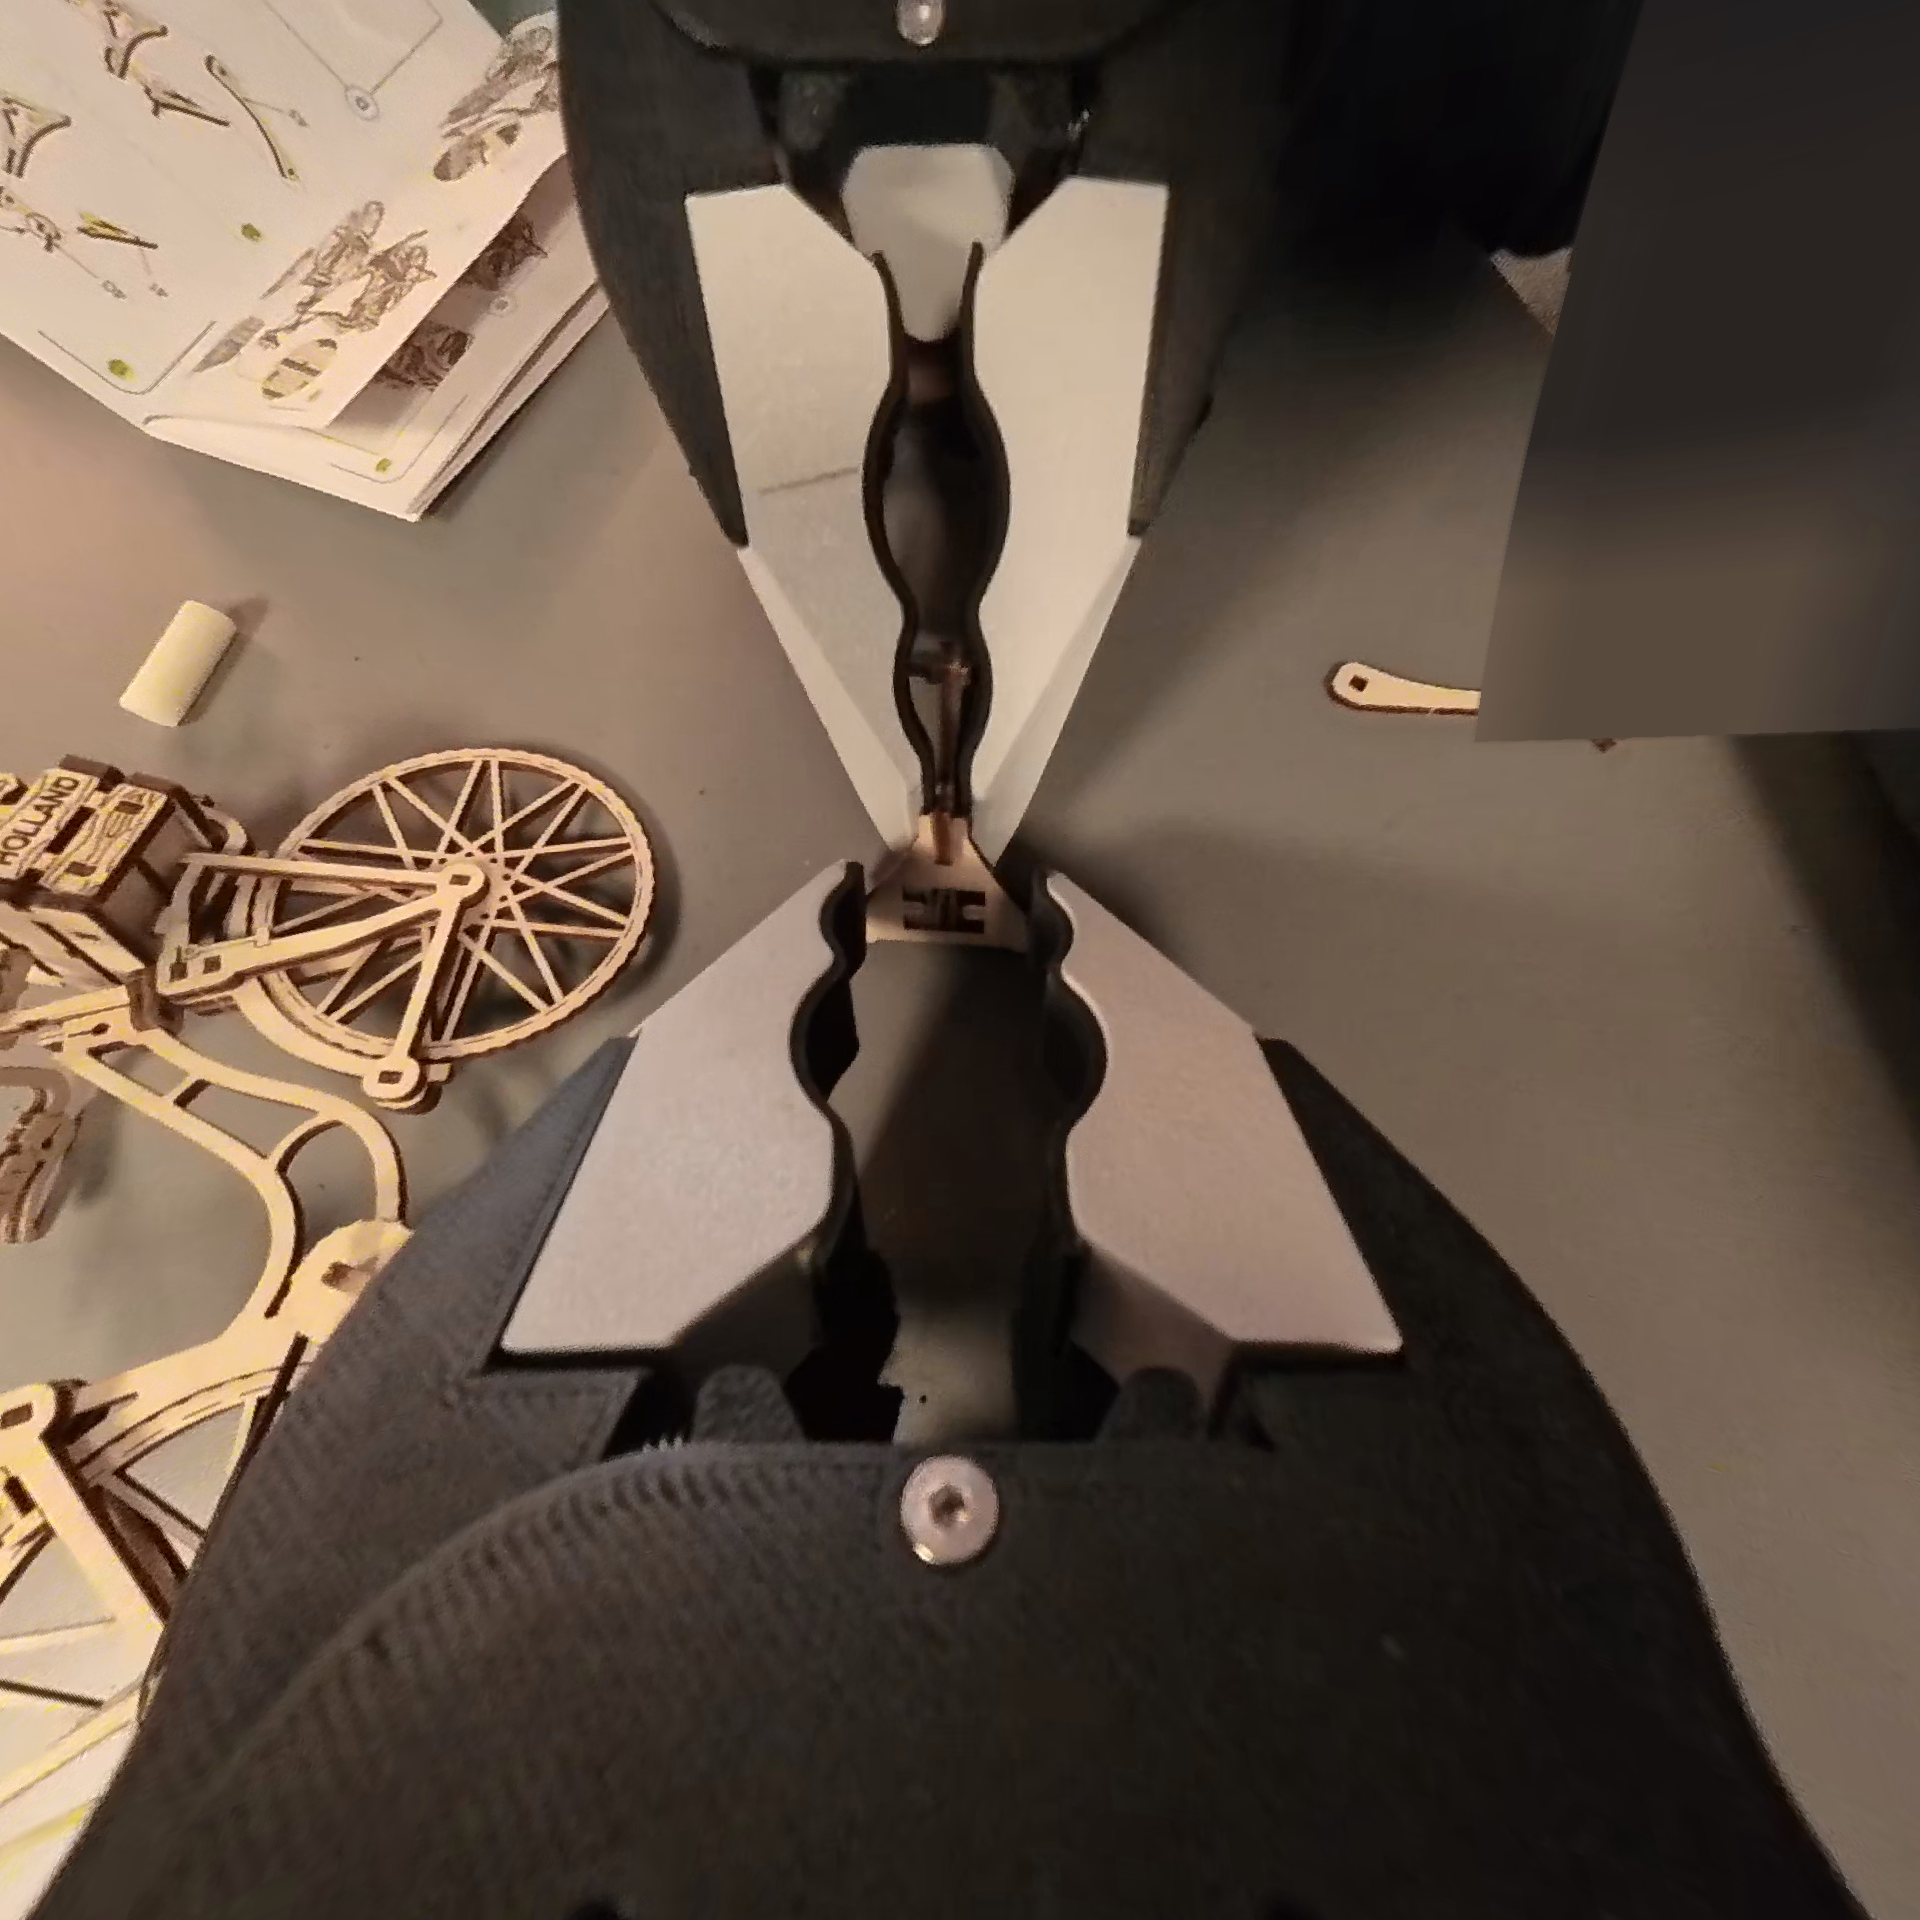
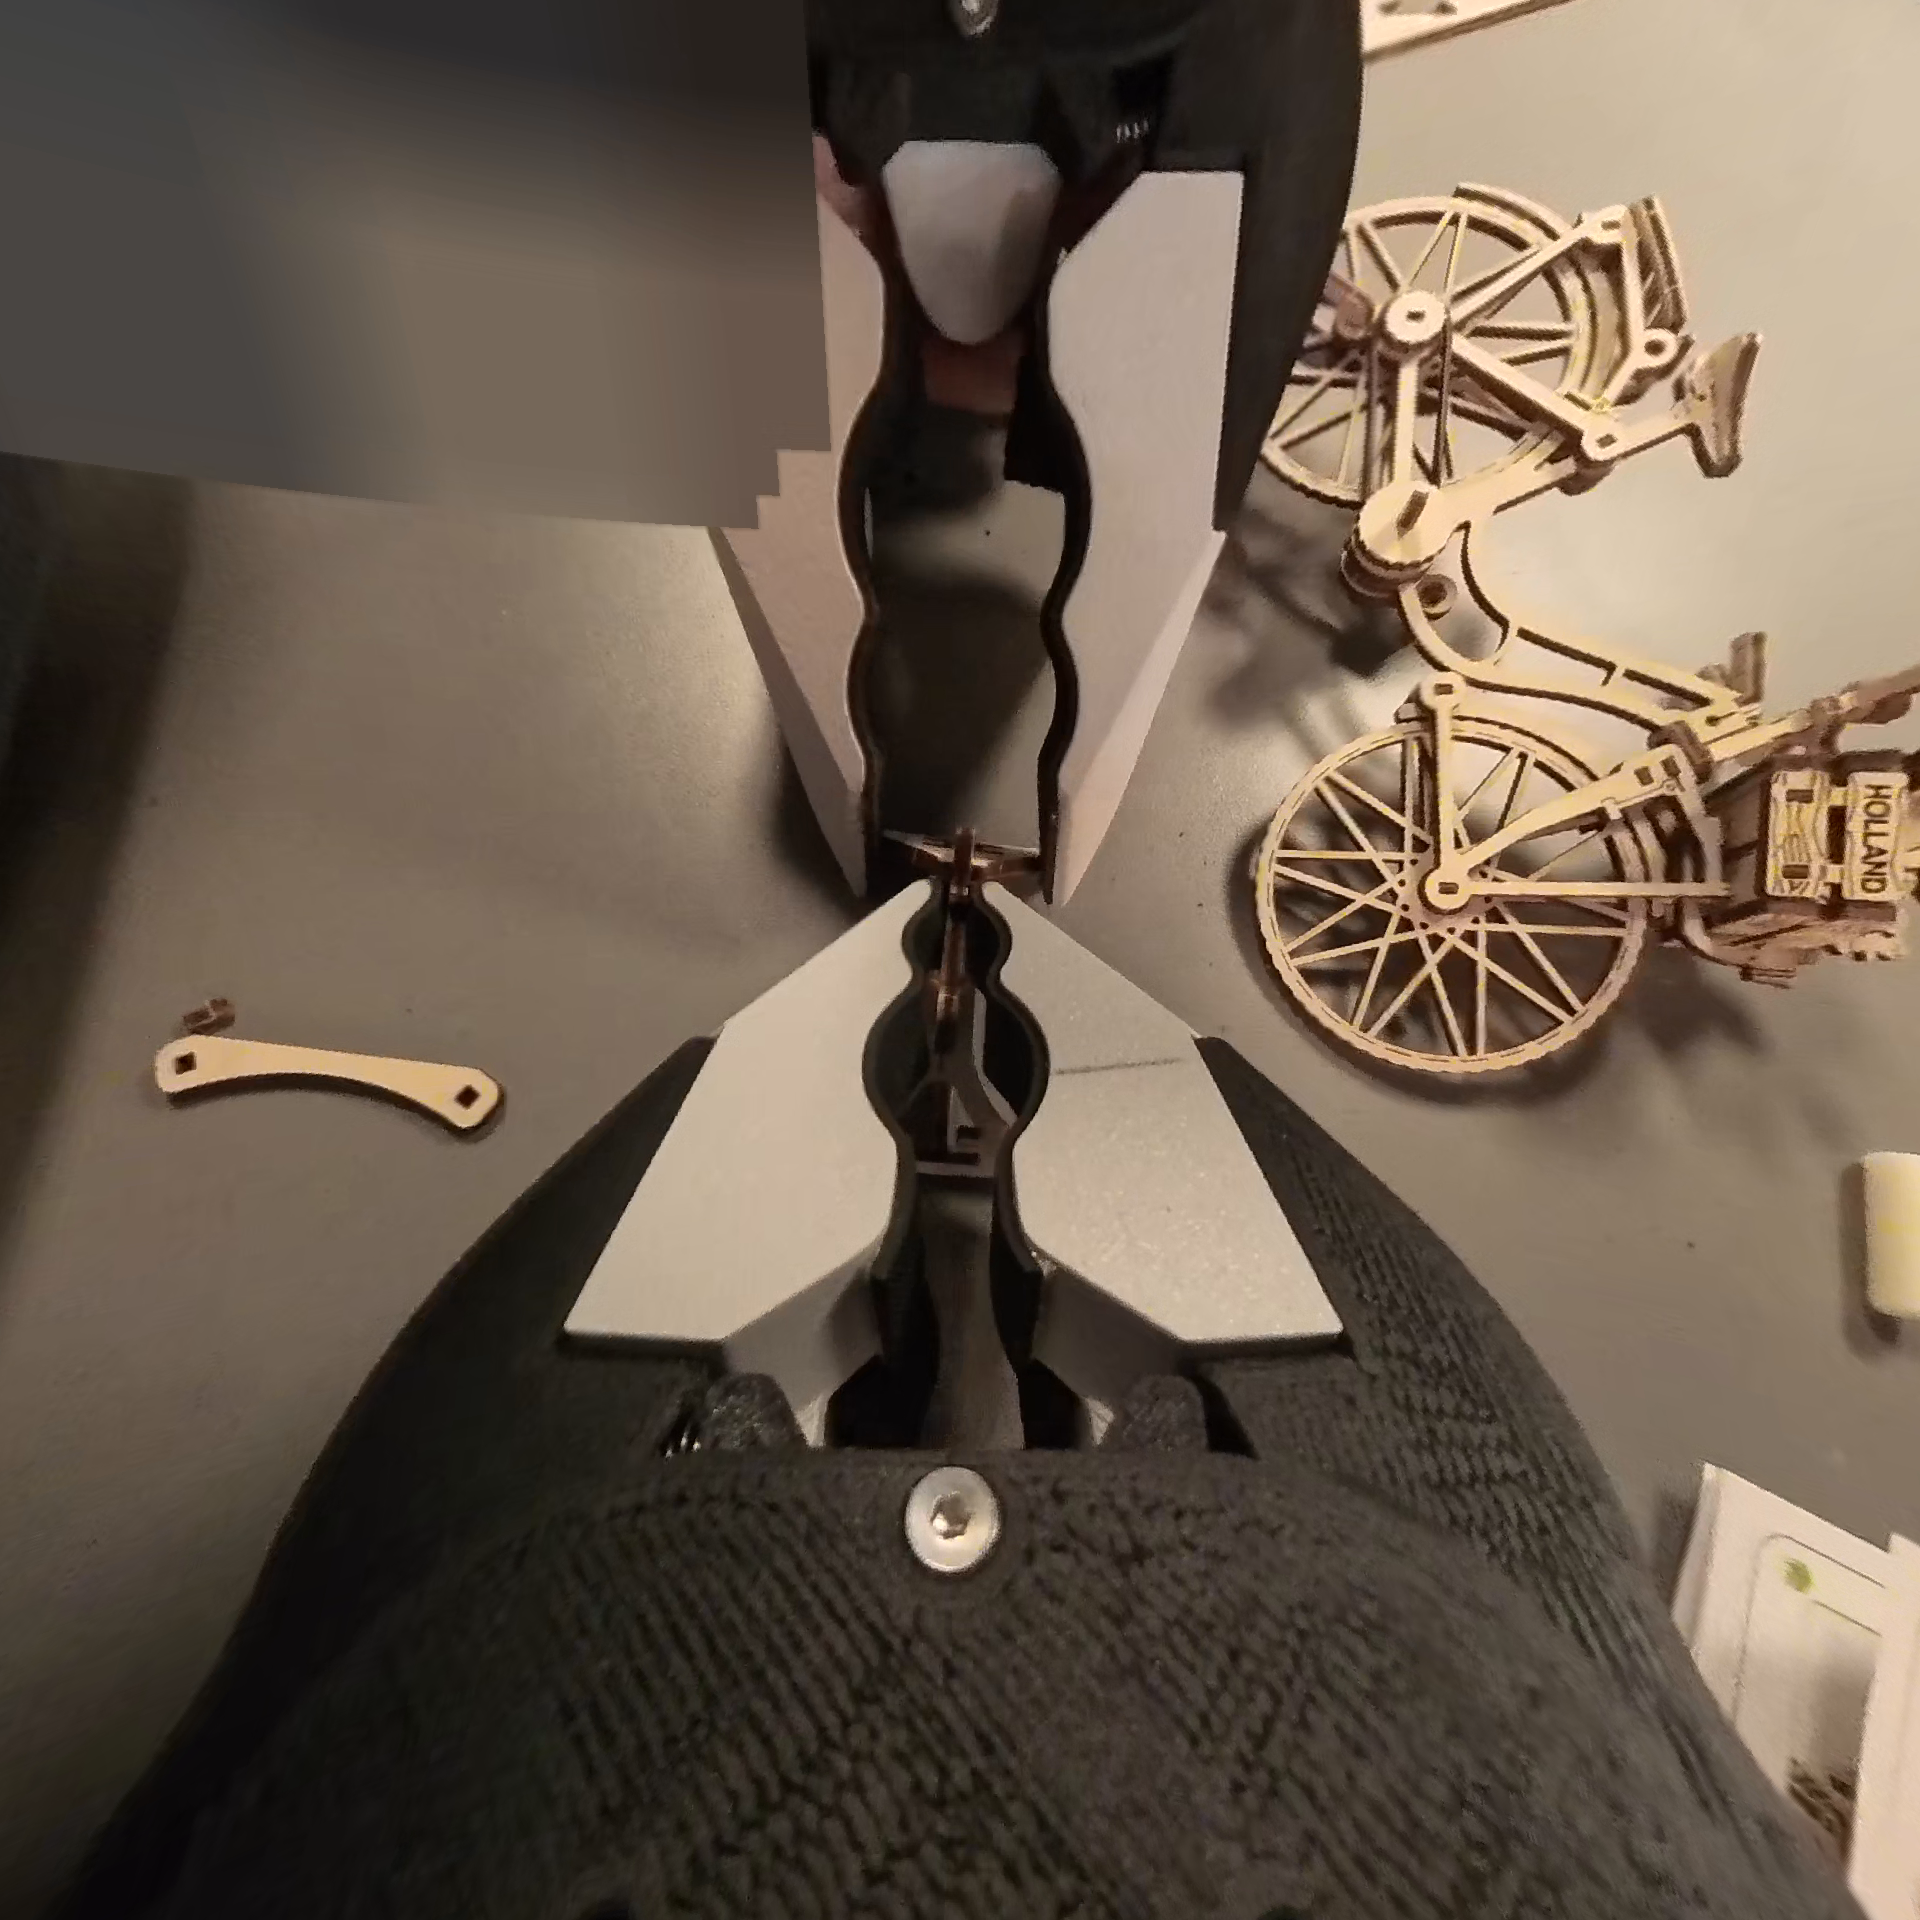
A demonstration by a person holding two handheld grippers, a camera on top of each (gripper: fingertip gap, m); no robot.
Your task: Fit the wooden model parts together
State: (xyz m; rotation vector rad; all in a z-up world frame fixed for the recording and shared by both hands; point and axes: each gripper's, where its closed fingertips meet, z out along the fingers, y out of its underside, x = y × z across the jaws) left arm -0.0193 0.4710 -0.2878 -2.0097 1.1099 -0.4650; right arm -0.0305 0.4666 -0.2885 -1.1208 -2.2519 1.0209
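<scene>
Tip to tip above the worktop [image 1: 1455,1039], the left gripper [image 1: 940,914] pinches a slotted plate [image 1: 940,906] at 12 o'clock; the right gripper [image 2: 961,914] pinches a thin strut [image 2: 951,987]. Misaligned pushing could snap the strut's tab or twist either piece loose.

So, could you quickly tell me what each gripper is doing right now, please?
Left gripper: shut on the flat slotted wooden piece.
Right gripper: shut on the thin wooden part.
</scene>
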